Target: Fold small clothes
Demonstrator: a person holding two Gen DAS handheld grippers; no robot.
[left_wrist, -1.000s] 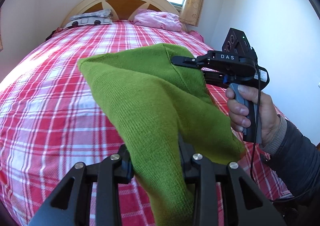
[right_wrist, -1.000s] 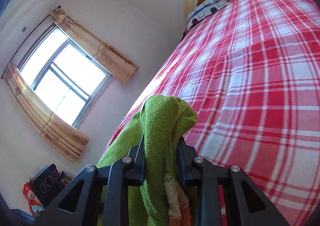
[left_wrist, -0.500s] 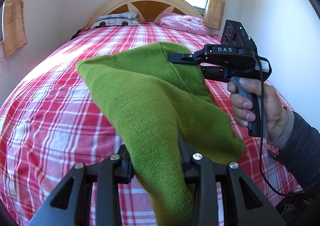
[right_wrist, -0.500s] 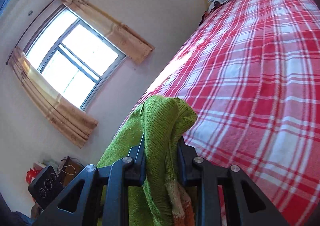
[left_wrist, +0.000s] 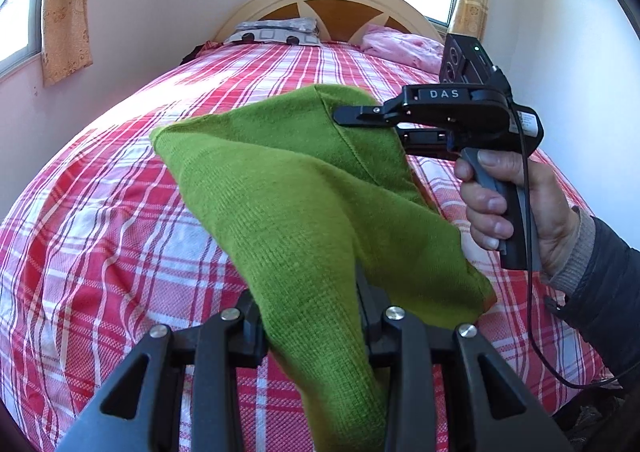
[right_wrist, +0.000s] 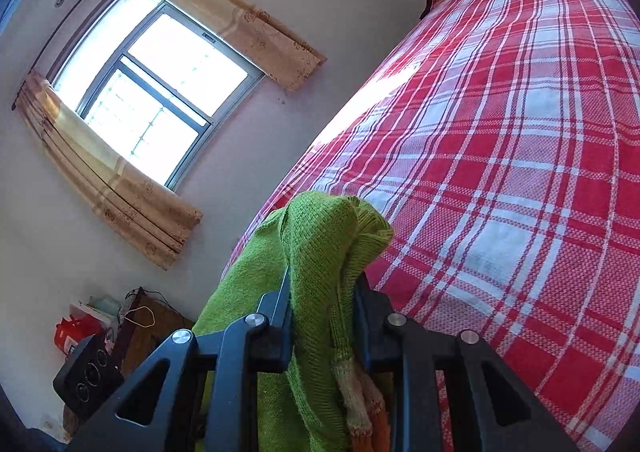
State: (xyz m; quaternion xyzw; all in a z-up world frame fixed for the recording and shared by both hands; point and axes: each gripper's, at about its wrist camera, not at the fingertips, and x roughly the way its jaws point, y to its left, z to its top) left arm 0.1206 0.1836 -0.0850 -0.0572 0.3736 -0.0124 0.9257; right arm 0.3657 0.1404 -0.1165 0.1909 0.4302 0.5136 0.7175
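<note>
A green knitted garment hangs in the air above the red plaid bed, stretched between both grippers. My left gripper is shut on its near end. My right gripper is shut on its far upper edge, held by a hand at the right. In the right wrist view the green knit bunches between the shut fingers of the right gripper, with an orange and cream trim low down. The left gripper's camera housing shows at lower left.
A cream and wood headboard stands at the bed's far end, with a grey patterned pillow and a pink cloth bundle. Curtained windows line the walls. A wooden side table with red items stands beside the bed.
Both grippers have swung with the garment, so the views now look more down the bed and toward the left wall. Both grips on the green knit are unchanged.
</note>
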